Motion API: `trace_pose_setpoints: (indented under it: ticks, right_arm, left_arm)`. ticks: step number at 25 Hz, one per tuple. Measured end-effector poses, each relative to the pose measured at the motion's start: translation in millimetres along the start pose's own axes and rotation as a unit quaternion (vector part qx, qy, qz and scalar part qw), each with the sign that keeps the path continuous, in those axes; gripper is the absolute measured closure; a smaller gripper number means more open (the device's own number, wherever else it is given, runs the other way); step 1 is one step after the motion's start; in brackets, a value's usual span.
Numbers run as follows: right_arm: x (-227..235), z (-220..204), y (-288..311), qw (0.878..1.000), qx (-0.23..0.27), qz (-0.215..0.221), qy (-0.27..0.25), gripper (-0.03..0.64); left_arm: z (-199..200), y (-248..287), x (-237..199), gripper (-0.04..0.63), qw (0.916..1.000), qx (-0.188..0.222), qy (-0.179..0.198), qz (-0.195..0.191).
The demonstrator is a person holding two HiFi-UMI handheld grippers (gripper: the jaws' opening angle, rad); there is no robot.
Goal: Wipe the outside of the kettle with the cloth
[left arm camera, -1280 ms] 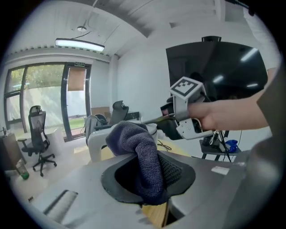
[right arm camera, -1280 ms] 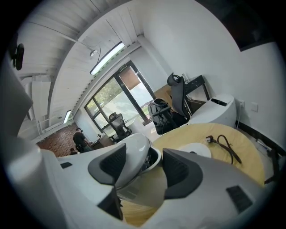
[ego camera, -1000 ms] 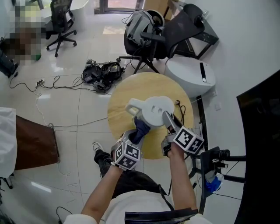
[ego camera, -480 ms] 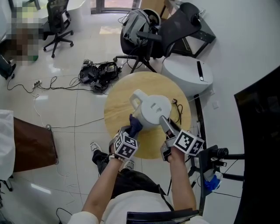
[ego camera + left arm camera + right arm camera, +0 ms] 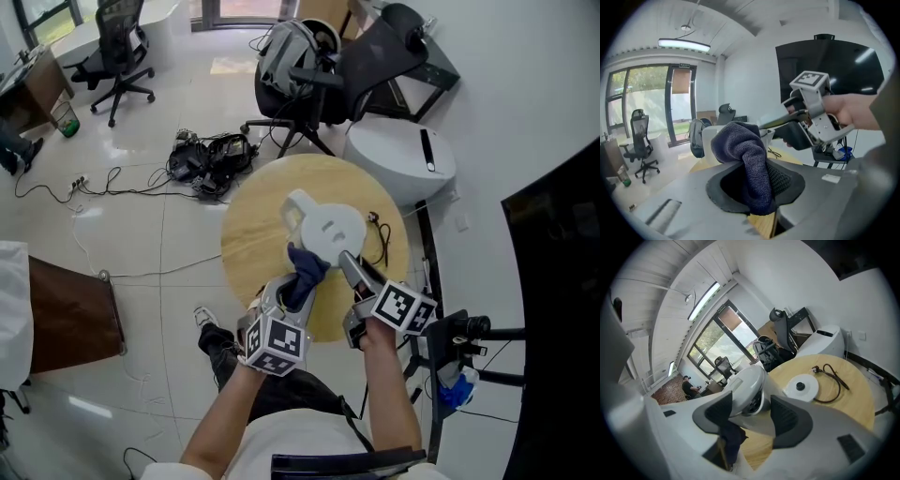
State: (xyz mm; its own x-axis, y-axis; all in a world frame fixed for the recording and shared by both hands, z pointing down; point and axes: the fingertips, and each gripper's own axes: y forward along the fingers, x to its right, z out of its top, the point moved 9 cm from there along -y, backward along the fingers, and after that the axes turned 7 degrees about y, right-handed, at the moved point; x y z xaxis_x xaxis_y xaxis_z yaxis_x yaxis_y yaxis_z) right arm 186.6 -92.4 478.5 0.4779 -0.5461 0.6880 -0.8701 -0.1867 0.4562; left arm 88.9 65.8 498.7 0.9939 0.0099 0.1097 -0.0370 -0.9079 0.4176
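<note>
A white kettle point(image 5: 328, 228) stands tilted over the round wooden table point(image 5: 253, 225), off its base. My right gripper point(image 5: 349, 265) is shut on the kettle's handle; in the right gripper view that handle point(image 5: 747, 392) fills the space between the pads. My left gripper point(image 5: 298, 281) is shut on a dark blue cloth point(image 5: 305, 270), which is bunched against the kettle's near side. In the left gripper view the cloth point(image 5: 745, 159) bulges up out of the jaws and hides most of the kettle point(image 5: 710, 138) behind it.
The kettle's round base point(image 5: 800, 386) and its black cord point(image 5: 832, 378) lie on the table's right part. Around the table are office chairs point(image 5: 309, 66), a heap of cables point(image 5: 211, 155) on the floor, a white rounded unit point(image 5: 403, 155) and a black stand point(image 5: 459, 356).
My left gripper has slid the cloth from the kettle's left flank to its near side and dropped back toward the person. The kettle and right gripper have barely moved.
</note>
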Motion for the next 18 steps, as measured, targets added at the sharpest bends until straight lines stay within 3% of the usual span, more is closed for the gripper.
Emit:
trace_pose_setpoints:
  ticks: [3,9,15,18]
  right_arm:
    - [-0.3,-0.2,0.0,1.000,-0.004,0.001,0.001,0.348]
    - [-2.5,-0.9,-0.2,1.000,-0.008,0.003,0.002,0.348]
    - [-1.7,-2.2,-0.8,1.000,-0.011,0.005,0.006,0.348]
    - [-1.0,-1.4,-0.7,1.000,-0.013,0.006,0.008,0.348]
  left_arm:
    - [1.5,1.6,1.6,0.494,1.0000,-0.002,0.007,-0.004]
    - [-53.9,35.8,17.2,0.494,0.9963,-0.079,-0.005,-0.035]
    - [-111.2,83.9,43.6,0.494,0.9802,-0.177,-0.021,-0.087]
    - [-117.1,102.5,57.4,0.494,0.9741,-0.199,-0.017,-0.105]
